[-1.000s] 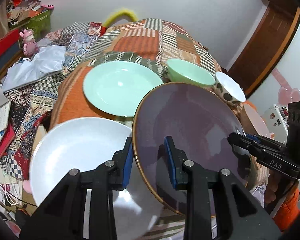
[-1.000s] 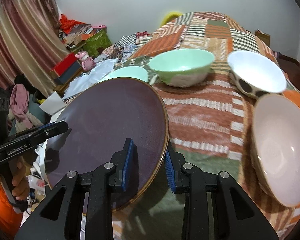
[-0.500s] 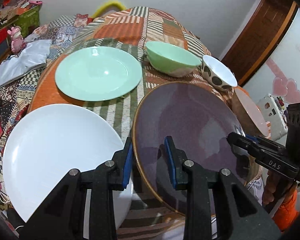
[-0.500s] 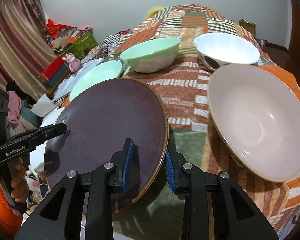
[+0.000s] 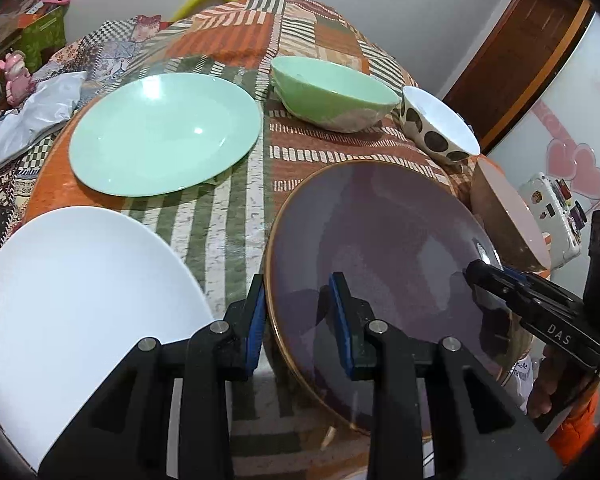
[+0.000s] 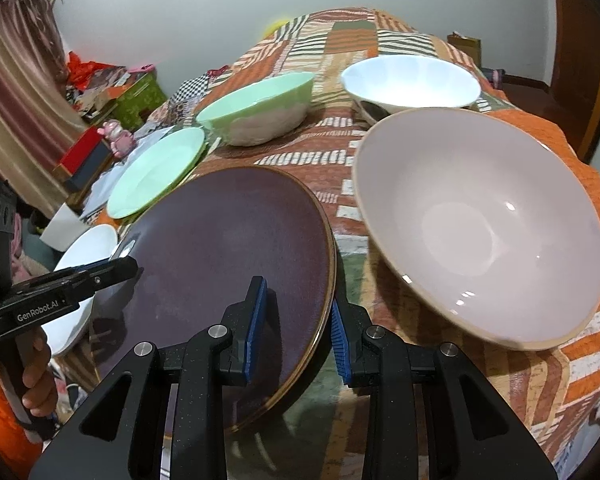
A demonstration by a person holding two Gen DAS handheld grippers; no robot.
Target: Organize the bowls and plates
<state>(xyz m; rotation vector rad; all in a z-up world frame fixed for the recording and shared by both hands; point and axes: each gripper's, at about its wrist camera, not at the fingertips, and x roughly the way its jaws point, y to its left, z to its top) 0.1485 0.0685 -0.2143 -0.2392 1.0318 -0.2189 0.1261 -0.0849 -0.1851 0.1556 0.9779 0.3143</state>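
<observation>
Both grippers carry one dark purple plate (image 5: 380, 264) between them, held over the near edge of the patchwork-covered bed (image 5: 236, 208). Left gripper (image 5: 298, 320): jaws pinching the plate's left rim, one pad above, one below. Right gripper (image 6: 298, 328): jaws pinching the opposite rim the same way. The plate tilts, its far edge toward the bed's middle, and it does not look set down yet. The white plate (image 5: 76, 300) lies just left of it at the near left corner, on the left hand's side; the mint green plate (image 5: 160, 132) lies farther back on the left. If the plates are to be stacked, my reading is that the carry must go leftward, so the left hand leads. Right side: the large pinkish bowl (image 6: 480, 216), empty, is close beside the plate's right rim. Behind it, the white spotted bowl (image 5: 436, 128) and the mint green bowl (image 5: 332, 96); interiors appear empty as far as they show.
</observation>
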